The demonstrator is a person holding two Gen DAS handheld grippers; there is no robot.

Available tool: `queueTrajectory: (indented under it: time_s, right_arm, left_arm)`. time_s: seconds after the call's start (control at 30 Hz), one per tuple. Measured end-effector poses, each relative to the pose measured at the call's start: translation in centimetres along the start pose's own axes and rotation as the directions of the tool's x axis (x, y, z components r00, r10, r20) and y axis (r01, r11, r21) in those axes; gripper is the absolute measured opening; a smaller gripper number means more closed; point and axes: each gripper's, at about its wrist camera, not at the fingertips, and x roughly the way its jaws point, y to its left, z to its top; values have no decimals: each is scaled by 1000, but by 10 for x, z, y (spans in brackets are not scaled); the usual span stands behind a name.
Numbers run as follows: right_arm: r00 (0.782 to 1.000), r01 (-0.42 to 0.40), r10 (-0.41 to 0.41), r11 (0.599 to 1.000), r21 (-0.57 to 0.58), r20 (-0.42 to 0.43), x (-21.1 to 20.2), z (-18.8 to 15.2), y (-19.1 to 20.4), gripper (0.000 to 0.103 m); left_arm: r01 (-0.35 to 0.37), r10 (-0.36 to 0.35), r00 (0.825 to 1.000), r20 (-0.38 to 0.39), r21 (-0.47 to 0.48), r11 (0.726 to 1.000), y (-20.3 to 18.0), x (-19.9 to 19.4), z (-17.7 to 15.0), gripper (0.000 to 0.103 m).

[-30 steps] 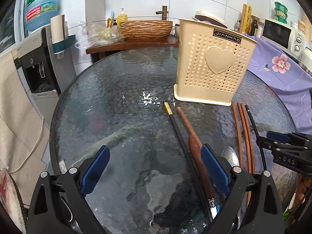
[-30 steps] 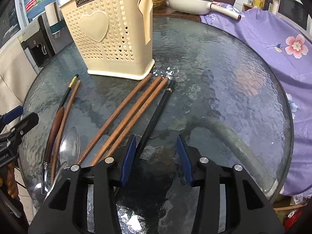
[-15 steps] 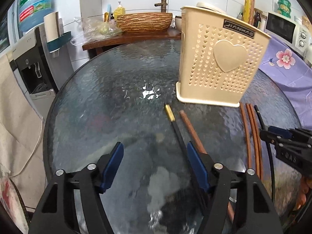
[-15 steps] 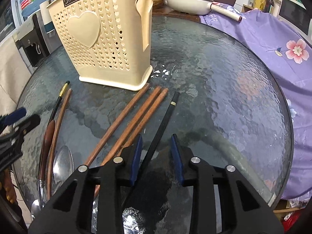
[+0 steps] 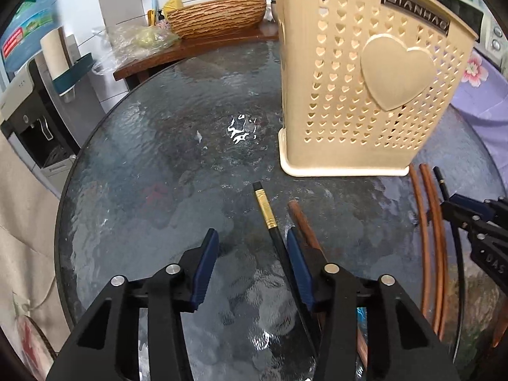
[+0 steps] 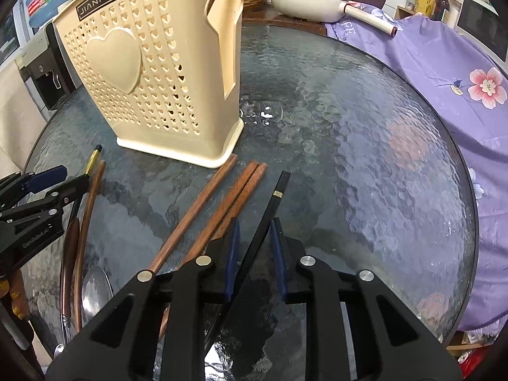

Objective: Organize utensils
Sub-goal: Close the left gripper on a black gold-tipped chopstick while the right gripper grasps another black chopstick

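Note:
A cream perforated utensil holder (image 5: 365, 95) with a heart stands on the round glass table (image 5: 158, 174); it also shows in the right wrist view (image 6: 152, 73). My left gripper (image 5: 252, 244) is open low over the glass, a black chopstick with a gold band (image 5: 265, 209) lying against its right pad. A brown chopstick (image 5: 301, 222) lies just right of it. My right gripper (image 6: 254, 241) is open but narrow, straddling another black chopstick (image 6: 273, 203). Three brown chopsticks (image 6: 228, 197) lie left of it.
A metal spoon (image 6: 95, 289) and a brown-handled utensil (image 6: 70, 254) lie at the table's left edge in the right wrist view. A purple flowered cloth (image 6: 460, 79), a pan (image 6: 317, 9), a woven basin (image 5: 216, 16) and a water dispenser (image 5: 31, 111) ring the table.
Both grippers moved forward and down toward the table and holder. Both pairs of jaws narrowed; the right ones now flank the black chopstick, the left ones sit beside the gold-banded one.

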Motion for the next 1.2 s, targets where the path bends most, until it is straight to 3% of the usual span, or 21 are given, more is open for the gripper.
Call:
queueTrajectory:
  time_s: [0.4, 0.77, 1.2]
  right_arm:
    - [1000, 15, -14, 999, 36, -12, 13, 19, -3, 14]
    - [1000, 15, -16, 997, 75, 21, 14, 15, -3, 9]
    - [999, -10, 4, 992, 122, 46, 12, 12, -7, 8]
  left_arm:
    - [-2, 2, 1000, -24, -11, 1000, -4, 13, 18, 26]
    - [-9, 9, 1000, -21, -2, 1000, -15, 13, 19, 11]
    - [-16, 15, 1000, -14, -24, 1000, -15, 13, 21, 9]
